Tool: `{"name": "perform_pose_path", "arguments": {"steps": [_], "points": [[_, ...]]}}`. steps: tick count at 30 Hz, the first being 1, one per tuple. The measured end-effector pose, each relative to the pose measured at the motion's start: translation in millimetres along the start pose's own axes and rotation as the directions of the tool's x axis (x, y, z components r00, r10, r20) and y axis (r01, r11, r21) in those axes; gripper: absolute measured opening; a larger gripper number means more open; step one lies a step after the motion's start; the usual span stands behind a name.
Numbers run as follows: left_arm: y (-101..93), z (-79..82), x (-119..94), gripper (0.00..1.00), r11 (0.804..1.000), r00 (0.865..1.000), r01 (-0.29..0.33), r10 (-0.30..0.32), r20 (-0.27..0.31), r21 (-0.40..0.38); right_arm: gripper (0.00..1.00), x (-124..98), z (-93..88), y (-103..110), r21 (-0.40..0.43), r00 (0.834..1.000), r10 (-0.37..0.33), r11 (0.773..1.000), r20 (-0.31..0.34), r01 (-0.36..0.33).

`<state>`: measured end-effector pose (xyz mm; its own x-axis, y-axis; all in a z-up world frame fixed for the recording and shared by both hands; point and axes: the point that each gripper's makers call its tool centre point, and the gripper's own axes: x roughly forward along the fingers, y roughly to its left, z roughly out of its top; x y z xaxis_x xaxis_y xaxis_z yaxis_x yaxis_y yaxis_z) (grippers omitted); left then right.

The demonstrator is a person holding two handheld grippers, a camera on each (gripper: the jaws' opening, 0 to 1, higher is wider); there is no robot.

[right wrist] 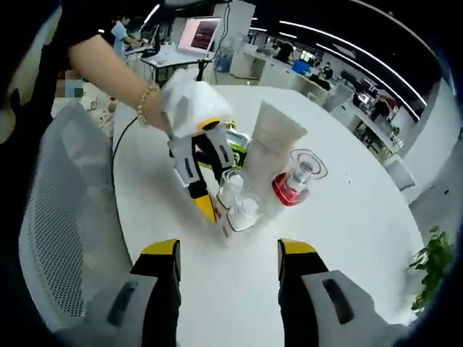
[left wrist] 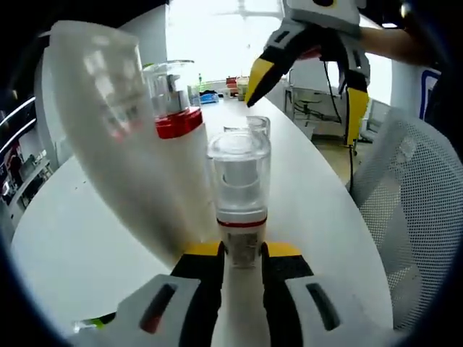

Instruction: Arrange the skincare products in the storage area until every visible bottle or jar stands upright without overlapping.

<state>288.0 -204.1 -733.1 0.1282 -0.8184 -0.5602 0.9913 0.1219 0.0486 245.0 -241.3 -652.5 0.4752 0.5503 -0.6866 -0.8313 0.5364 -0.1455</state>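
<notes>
While the left tool (left wrist: pixel 242 264) clamps a clear-capped bottle (left wrist: pixel 241 195) upright on the white counter (left wrist: pixel 87 238), the right tool (right wrist: pixel 228 264) hangs wide above it.

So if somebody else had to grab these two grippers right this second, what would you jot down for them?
Left gripper: shut on a clear-capped bottle, held upright over the white table.
Right gripper: open, holding nothing, hovering above the cluster of products.
Things: a white tube, a red-collared bottle and another clear-capped bottle stand close together mid-table.
Done: those look upright, though tightly packed; whether they touch is unclear.
Left: set the held bottle down upright with a gap, then space out the others.
</notes>
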Motion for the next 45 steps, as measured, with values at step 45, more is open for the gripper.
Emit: {"name": "perform_pose_path", "arguments": {"steps": [45], "points": [[-9.9, -17.6, -36.5, 0.4, 0.994, 0.999, -0.037, 0.033, -0.043, -0.103, 0.93, -11.5, 8.5, 10.7, 0.349, 0.963, -0.07, 0.937, 0.262, -0.027]]}}
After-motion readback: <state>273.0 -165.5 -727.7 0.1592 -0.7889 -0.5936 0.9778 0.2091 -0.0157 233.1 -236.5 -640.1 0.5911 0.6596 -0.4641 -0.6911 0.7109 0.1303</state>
